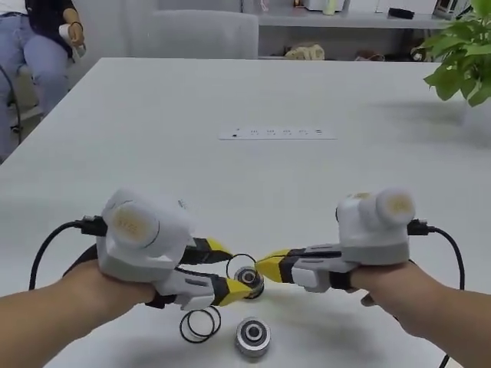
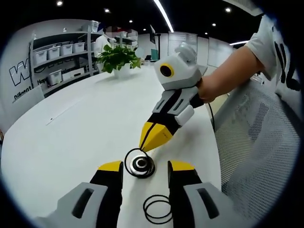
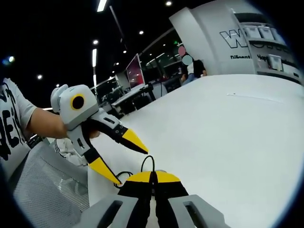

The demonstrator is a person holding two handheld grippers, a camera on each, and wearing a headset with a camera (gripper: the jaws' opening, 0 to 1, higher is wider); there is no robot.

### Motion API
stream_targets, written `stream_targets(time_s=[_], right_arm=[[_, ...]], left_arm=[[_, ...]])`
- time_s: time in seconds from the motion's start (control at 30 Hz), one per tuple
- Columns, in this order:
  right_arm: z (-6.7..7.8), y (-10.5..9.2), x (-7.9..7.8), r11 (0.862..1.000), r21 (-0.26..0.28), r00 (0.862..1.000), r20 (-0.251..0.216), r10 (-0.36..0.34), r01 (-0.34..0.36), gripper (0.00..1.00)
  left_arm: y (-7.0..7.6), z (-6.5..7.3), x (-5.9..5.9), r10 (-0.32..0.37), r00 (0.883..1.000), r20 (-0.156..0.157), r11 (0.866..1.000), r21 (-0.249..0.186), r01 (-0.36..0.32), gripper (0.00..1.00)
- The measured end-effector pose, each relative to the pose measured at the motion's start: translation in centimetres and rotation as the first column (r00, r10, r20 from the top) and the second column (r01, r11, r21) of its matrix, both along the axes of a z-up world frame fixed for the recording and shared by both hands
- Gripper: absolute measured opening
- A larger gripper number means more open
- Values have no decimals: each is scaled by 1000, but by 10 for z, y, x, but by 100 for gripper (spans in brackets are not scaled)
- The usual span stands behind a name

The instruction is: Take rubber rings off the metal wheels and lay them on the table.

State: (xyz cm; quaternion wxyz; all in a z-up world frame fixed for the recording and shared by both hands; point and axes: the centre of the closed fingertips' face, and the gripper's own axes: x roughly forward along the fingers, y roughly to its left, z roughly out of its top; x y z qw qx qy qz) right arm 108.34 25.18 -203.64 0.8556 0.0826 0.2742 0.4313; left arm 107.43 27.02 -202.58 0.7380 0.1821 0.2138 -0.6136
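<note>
A metal wheel [image 1: 249,280] [image 2: 141,165] lies on the white table [image 1: 253,153] near its front edge, between the open jaws of my left gripper [image 1: 232,270] [image 2: 146,166], whose tips stand apart on either side of it. My right gripper [image 1: 261,267] [image 3: 153,175] comes in from the right, shut on a thin black rubber ring [image 1: 242,254] [image 2: 127,156] [image 3: 144,164] that loops up from the wheel. A second wheel [image 1: 252,336] rests closer to me. Two loose rings [image 1: 199,323] [image 2: 158,209] lie overlapped on the table by the left gripper.
A flat white strip [image 1: 278,133] lies mid-table. A potted plant [image 1: 462,61] stands at the far right, a grey chair [image 1: 203,34] behind the far edge, and a seated person [image 1: 38,46] at the far left. Cables trail from both grippers.
</note>
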Motion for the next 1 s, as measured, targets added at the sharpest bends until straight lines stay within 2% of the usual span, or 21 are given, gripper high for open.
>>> stream_targets(time_s=[0.27,0.47,0.6,0.7,0.87,1.0], right_arm=[[9,6,-2,1000,26,1000,4,7,-7,0],[14,12,-5,999,43,1000,0,17,-17,0],[17,16,-6,998,54,1000,-8,22,-22,0],[19,20,-8,997,65,999,-11,30,-29,0],[18,25,-11,997,55,999,-16,48,-48,0],[15,30,-15,996,60,997,-35,64,-62,0]], left_arm=[[11,18,-5,6,1000,3,999,-48,-6,44],[23,28,-8,23,1000,6,998,-67,-23,49],[29,32,-11,28,1000,10,997,-76,-27,56],[33,35,-16,26,1000,6,997,-79,-26,57],[39,39,-19,38,999,14,996,-86,-37,62],[45,41,-22,42,999,7,995,-94,-41,63]])
